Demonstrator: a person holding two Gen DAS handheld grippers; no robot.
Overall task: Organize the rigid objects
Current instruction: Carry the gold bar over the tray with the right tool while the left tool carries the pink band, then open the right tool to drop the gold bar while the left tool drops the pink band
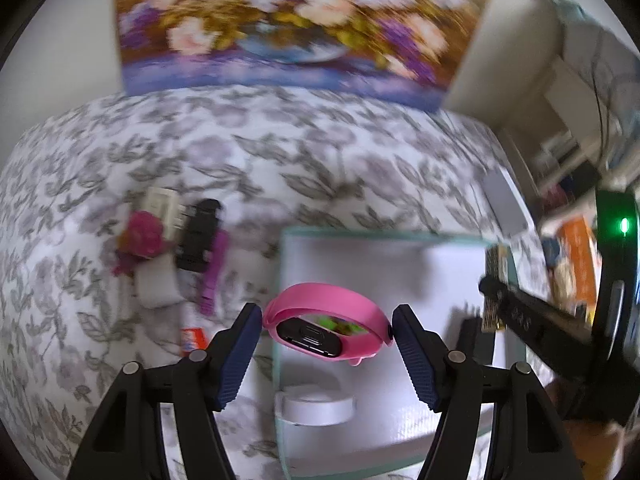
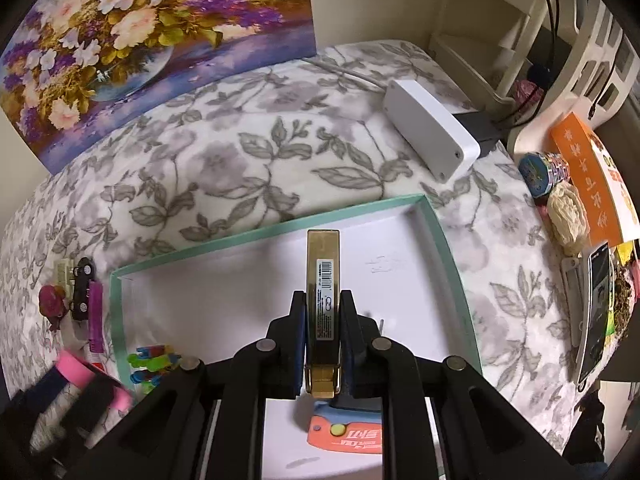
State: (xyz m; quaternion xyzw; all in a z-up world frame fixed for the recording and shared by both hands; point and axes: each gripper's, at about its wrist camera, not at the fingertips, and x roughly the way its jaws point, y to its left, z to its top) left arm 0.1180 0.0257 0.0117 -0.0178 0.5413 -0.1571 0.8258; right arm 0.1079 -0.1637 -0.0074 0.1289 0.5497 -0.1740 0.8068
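Pink silicone wristband with black tracker module (image 1: 326, 326) suspended between blue ribbed pads of left gripper (image 1: 326, 330), just above near-left edge of shallow white tray with mint-green rim (image 1: 360, 231); jaws spread to band's width, contact at both ends apparent but grip not confirmable through motion blur. Gold rectangular slim box with barcode label (image 2: 323, 280) clamped upright between closed pads of right gripper (image 2: 323, 344), held over tray interior (image 2: 436, 220), not yet set down. Already inside tray: white round disc (image 1: 316, 408), orange-and-blue flat card-like item (image 2: 348, 436), cluster of bright multicoloured plastic clips (image 2: 154, 362) at left wall. Outside tray, on grey floral bedspread (image 2: 240, 152): black toy car (image 2: 82, 288), purple comb-like strip (image 2: 96, 316), magenta flower-shaped piece (image 2: 52, 300), cream rectangular piece (image 1: 162, 206), small orange-and-white item (image 1: 194, 340), all lying close together to left. White oblong device (image 2: 432, 136) near far right, unclear whether part of sorting. Judgement: task roughly midway; three items stowed, two in hand pending placement, about five loose pieces outstanding. Floral painting (image 2: 140, 40) propped at rear, not involved.
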